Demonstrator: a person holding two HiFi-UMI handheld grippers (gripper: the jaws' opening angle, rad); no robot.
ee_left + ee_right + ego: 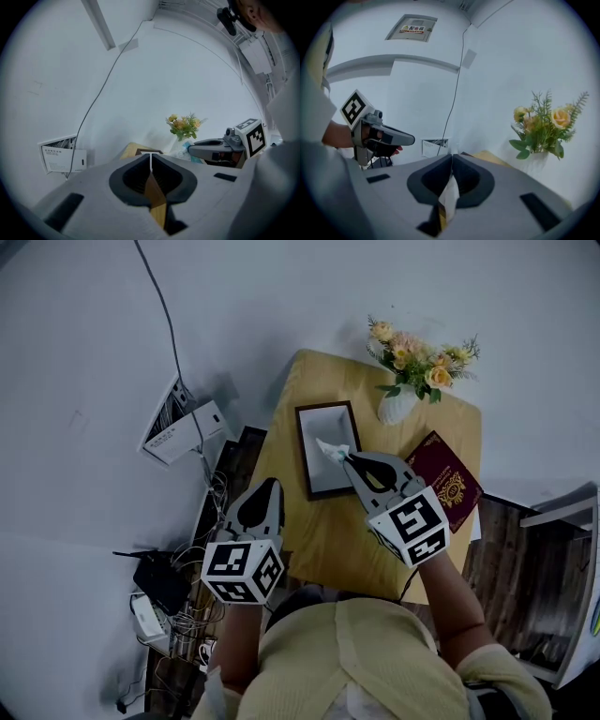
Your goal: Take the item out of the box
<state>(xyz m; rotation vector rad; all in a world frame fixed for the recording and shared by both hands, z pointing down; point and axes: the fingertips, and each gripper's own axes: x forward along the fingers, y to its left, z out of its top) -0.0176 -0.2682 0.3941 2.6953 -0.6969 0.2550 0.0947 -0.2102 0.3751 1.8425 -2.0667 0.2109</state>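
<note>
Nearest, the left tongs (272, 483) hover over the left edge of the wooden worktop (328, 532). In the left gripper view they (150, 157) are pressed together with nothing between them. Just beyond, the right tongs (345, 457) are clenched on a thin white tissue (330, 448). The right gripper view shows the sheet (450, 197) pinched between the pads. The tissue sits above the right side of the shallow dark-framed box (302, 451), which lies flat on the worktop. To the right of the box lies a red booklet (446, 480). Farthest off, a white vase (397, 405) of yellow and pink flowers (412, 356) stands at the back edge.
</note>
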